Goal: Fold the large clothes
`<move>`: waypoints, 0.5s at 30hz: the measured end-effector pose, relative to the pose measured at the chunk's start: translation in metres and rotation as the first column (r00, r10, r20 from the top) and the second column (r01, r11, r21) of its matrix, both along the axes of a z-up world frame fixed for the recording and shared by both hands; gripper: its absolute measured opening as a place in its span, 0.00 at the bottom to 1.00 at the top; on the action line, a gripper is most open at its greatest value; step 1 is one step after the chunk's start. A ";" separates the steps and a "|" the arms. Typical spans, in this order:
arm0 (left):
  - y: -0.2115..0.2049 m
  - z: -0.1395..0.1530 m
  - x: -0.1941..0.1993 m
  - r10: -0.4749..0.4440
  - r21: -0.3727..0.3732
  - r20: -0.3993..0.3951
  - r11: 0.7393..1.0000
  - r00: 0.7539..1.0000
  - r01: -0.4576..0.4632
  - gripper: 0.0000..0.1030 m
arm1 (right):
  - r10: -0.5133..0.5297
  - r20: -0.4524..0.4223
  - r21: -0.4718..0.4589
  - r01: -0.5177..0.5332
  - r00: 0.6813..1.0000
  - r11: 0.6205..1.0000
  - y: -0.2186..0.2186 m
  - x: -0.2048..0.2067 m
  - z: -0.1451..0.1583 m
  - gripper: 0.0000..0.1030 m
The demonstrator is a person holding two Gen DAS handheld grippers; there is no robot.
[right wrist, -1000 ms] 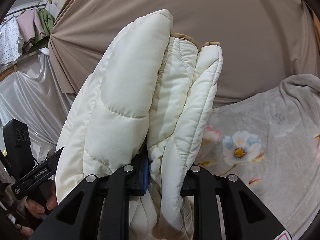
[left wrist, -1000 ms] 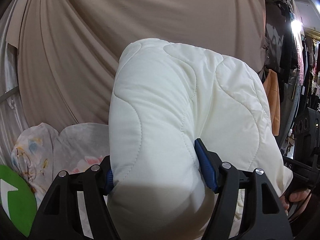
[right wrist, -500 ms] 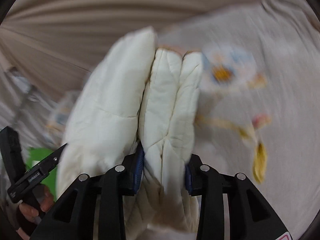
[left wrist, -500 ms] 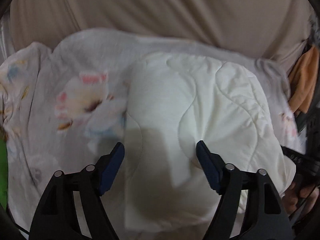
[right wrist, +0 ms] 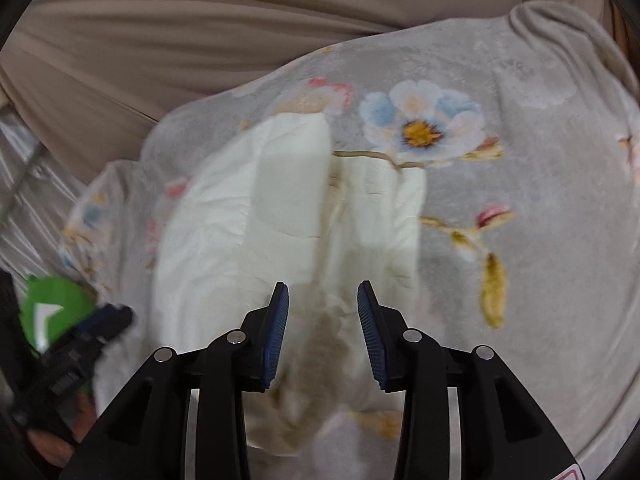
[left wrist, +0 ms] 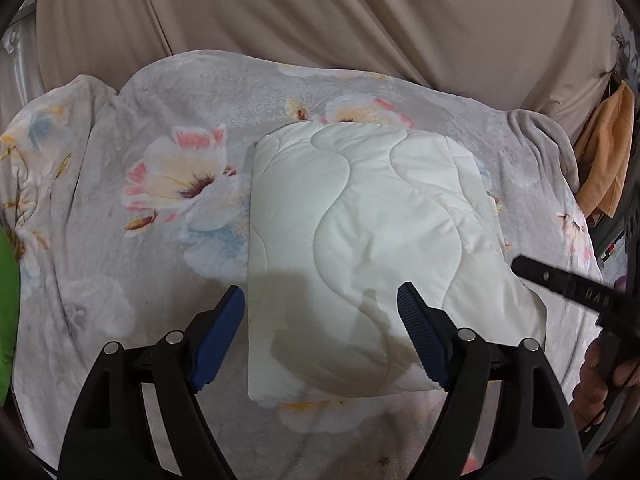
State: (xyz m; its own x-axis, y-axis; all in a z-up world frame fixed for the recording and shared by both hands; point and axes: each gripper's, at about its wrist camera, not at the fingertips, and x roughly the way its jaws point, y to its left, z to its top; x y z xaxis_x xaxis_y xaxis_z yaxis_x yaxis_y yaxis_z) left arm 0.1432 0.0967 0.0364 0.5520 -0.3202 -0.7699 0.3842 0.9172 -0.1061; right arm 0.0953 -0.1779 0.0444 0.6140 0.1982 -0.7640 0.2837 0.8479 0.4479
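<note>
Both grippers are held low over the floral blanket (left wrist: 160,92). The left gripper (left wrist: 320,332) and right gripper (right wrist: 323,332) are spread apart, holding nothing. One folded white quilted garment (left wrist: 360,240), somewhat blurred in the right view, is laid on the blanket.

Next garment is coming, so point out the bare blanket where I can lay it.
Free: the floral blanket left of the folded white quilted garment, out to the green object at its edge. In the right wrist view, the blanket right of the garment is also bare. Crowded: the near middle, where the open left gripper and right gripper hover.
</note>
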 end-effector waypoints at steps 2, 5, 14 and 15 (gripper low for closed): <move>0.000 -0.001 -0.006 0.003 0.022 0.016 1.000 1.000 -0.003 0.77 | 0.008 0.033 0.079 -0.011 0.999 0.997 0.002 0.002 0.005 0.49; 0.000 -0.002 -0.010 0.003 0.043 0.020 0.999 1.000 -0.004 0.77 | 0.058 -0.015 0.116 -0.056 0.998 0.992 0.016 0.016 -0.004 0.58; -0.008 0.009 -0.015 -0.004 0.040 0.004 0.999 1.000 0.004 0.78 | 0.046 0.084 -0.031 -0.044 0.995 0.999 0.018 0.003 0.037 0.09; -0.011 0.006 -0.014 -0.006 0.046 -0.002 0.999 1.000 0.006 0.78 | 0.040 0.060 -0.047 -0.037 0.997 0.998 0.014 0.005 0.031 0.09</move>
